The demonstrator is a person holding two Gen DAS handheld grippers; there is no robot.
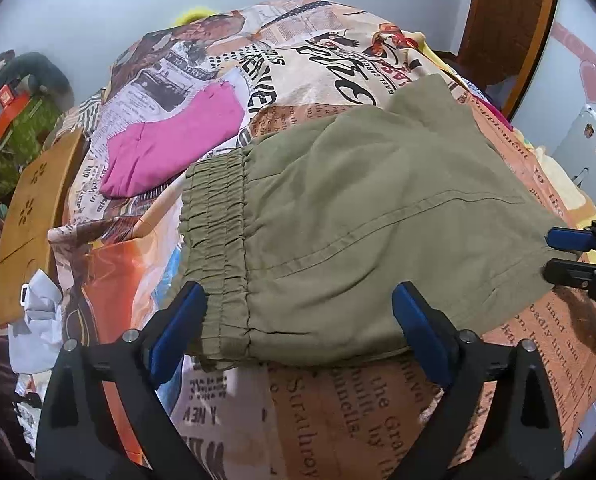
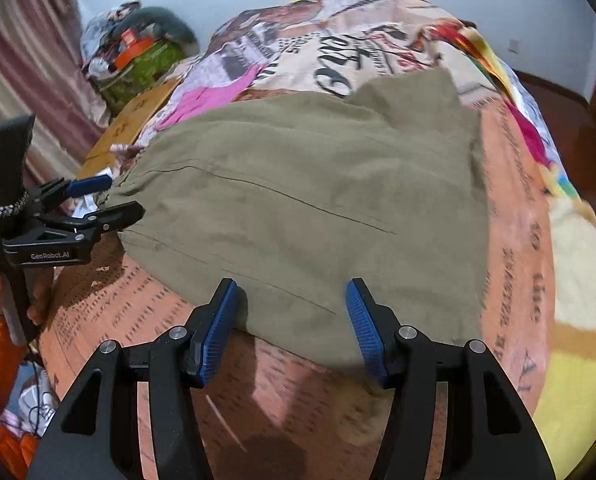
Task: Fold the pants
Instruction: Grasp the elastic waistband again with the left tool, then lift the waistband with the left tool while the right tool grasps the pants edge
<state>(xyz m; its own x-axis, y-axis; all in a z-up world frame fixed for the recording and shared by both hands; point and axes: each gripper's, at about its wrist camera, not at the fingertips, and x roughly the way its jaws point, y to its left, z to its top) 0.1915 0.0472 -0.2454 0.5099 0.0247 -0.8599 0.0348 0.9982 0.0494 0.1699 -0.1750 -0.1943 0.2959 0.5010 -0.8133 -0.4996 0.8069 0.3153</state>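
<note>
Folded olive pants [image 1: 358, 216] lie mid-frame on the printed bedspread [image 1: 338, 408]; the left gripper [image 1: 298, 304] and right gripper [image 2: 291, 304] both hover released over the near edge

From my left wrist view, the right gripper [image 1: 554, 255] is cut off by the right edge; only its fingers show. The olive pants [image 1: 358, 216] cover the bedspread [image 1: 338, 400] beneath them, and I can't tell how many layers lie stacked. In the right wrist view the pants hide most of the pink garment [image 2: 213, 98]. The clutter pile [image 2: 137, 52] by the wall is too small and jumbled to identify, and the bedspread's right side blurs.
</note>
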